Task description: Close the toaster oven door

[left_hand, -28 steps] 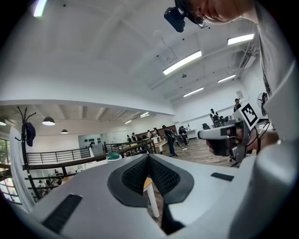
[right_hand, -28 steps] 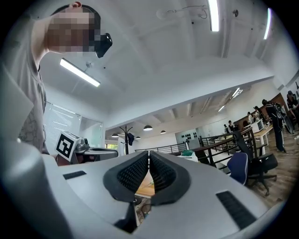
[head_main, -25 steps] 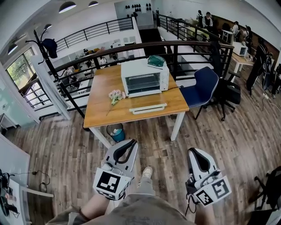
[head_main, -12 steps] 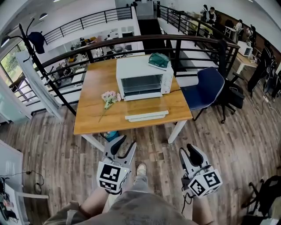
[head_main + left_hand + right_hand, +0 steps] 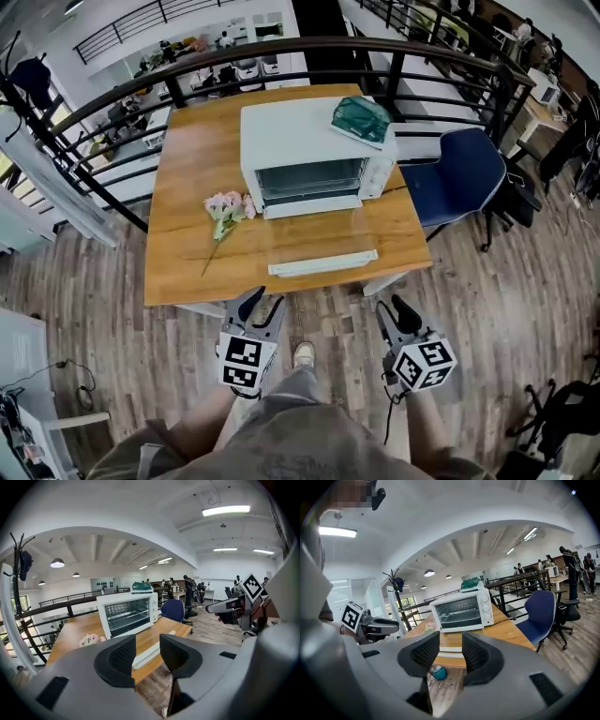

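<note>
Okay, one toaster oven [image 5: 305,150], door [image 5: 319,246] open, one flower bunch [image 5: 225,208] on one wooden table [image 5: 187,253]; one blue chair [image 5: 459,183] right; plank floor [image 5: 112,309]. Left gripper [image 5: 258,303], right gripper [image 5: 390,307] below: jaws apart, just opening, empty.

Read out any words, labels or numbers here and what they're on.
None readable.
Toaster oven dials: markings too small.
Green item on top: nothing legible.
Left gripper and right gripper, jaws just opening, empty: square marker patterns, no letters.
</note>
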Motion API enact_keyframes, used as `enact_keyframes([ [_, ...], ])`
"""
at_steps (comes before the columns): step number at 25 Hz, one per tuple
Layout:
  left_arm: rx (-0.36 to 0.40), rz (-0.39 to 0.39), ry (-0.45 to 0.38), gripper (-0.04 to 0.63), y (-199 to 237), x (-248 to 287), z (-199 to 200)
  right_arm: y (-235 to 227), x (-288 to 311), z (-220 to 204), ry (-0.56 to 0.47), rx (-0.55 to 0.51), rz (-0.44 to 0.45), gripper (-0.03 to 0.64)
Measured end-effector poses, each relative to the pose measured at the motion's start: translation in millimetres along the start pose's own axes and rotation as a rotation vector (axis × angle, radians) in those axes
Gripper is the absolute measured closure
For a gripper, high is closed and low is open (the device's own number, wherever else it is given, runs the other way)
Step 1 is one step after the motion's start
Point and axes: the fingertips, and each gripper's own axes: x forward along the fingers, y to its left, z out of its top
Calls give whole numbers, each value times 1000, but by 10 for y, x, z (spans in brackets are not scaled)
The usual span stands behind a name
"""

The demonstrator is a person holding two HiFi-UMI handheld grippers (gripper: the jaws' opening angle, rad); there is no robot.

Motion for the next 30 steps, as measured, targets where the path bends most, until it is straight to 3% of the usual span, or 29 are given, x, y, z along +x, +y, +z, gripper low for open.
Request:
enact_keyframes([
  [7,-37,-48,169,428,330,649,-643,-418,785,-419,144,11,-81,465],
  [13,-128,-32,257,428,475,970,-1157,-717,1130,-812,241,7,-125,465],
  [17,-151,-15,313,427,469,1148,-1443,-932,1289,-1015,285,-1,-138,465],
  [22,-214,63,362,405,536,1363,-1767,-1102,1521,-1184,323,-17,-94,465],
  [30,-314,128,367,402,497,1514,-1829,-1189,1805,-1348,347,-77,-22,463],
])
